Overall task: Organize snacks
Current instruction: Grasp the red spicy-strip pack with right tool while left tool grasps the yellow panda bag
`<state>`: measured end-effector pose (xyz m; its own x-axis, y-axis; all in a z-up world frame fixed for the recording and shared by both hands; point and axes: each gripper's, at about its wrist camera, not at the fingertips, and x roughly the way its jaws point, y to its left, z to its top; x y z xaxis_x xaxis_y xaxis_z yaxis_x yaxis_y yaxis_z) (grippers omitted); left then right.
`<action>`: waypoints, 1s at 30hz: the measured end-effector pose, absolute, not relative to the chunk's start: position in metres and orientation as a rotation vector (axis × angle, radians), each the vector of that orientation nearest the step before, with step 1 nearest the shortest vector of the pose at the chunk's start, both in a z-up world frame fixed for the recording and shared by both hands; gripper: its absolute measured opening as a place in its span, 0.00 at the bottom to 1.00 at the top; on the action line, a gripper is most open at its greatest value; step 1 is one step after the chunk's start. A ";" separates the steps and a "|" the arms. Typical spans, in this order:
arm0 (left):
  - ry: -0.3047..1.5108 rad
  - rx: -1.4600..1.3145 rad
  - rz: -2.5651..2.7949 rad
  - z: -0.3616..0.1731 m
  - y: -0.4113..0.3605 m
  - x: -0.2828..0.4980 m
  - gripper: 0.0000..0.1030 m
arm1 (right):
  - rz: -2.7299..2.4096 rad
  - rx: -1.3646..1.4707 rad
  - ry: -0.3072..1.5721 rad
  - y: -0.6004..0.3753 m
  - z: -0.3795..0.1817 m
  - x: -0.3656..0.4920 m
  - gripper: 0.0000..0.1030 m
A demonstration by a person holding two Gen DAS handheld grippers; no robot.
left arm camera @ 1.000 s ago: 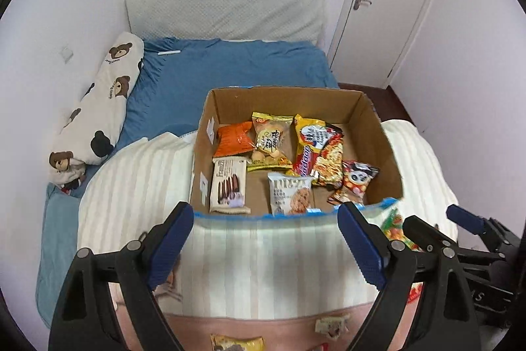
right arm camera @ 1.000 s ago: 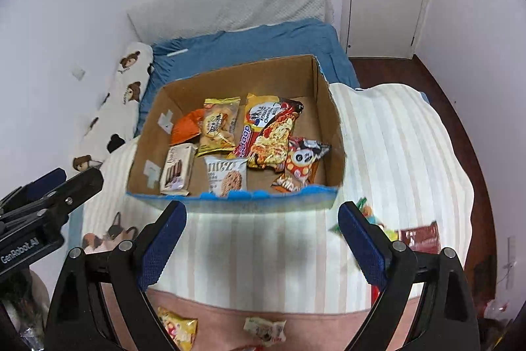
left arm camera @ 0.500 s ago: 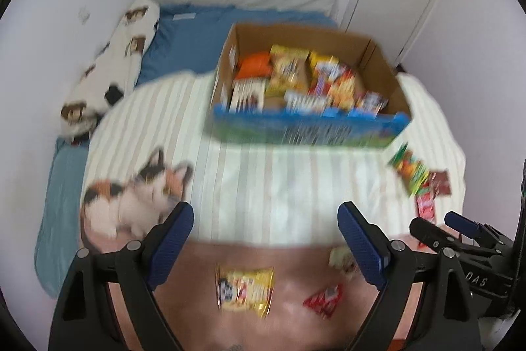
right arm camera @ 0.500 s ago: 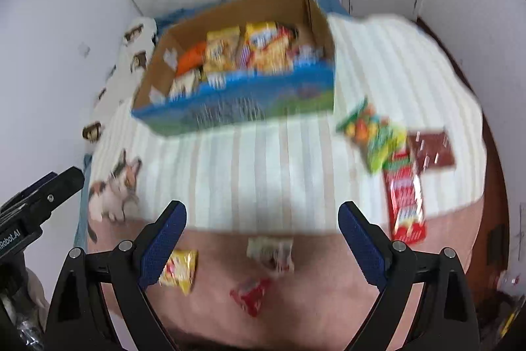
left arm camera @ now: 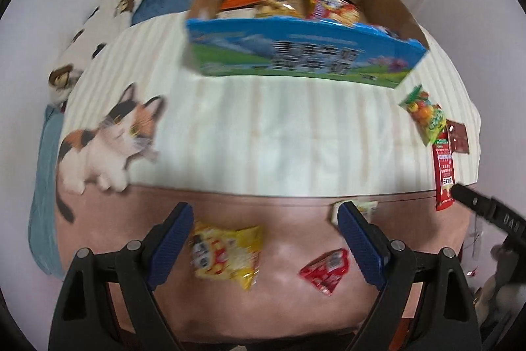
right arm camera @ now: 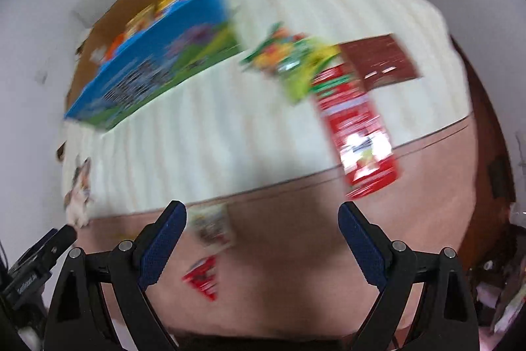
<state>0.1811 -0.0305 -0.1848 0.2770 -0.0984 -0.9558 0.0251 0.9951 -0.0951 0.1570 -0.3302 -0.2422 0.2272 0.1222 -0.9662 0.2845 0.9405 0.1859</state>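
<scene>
Both grippers, left (left arm camera: 264,239) and right (right arm camera: 263,240), wide apart, empty; packet (left arm camera: 227,252) labels blurred, unreadable.

Even, bright indoor light; no hard shadows. Fisheye bent edges, dark vignette corners. Left view mildly blurred; right view heavily motion-smeared.

Left gripper (left arm camera: 263,236): jaws spread wide, nothing between blue pads (left arm camera: 169,247), angled downward. Right gripper (right arm camera: 263,239): jaws likewise wide apart, empty, tilted down; its tip shows at right edge of left view.
</scene>
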 end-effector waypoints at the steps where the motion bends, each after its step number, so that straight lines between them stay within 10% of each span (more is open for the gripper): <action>1: 1.298 -0.060 -0.098 -0.189 -0.041 0.185 0.87 | -0.141 0.342 1.349 -0.342 -0.245 0.163 0.93; 9: 1.368 0.008 -0.139 -0.222 -0.097 0.205 0.87 | -0.225 0.234 1.450 -0.388 -0.306 0.217 0.92; 16: 1.402 -0.027 -0.122 -0.236 -0.092 0.204 0.87 | -0.260 0.238 1.467 -0.390 -0.334 0.216 0.58; 30: 1.481 -0.298 0.039 -0.260 0.035 0.155 0.87 | -0.077 0.306 1.457 -0.298 -0.322 0.197 0.53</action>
<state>0.1554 0.0351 -0.2604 0.0958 -0.1560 -0.9831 -0.2080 0.9627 -0.1730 0.1968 -0.2980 -0.3219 0.1184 0.1331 -0.9840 0.2358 0.9589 0.1580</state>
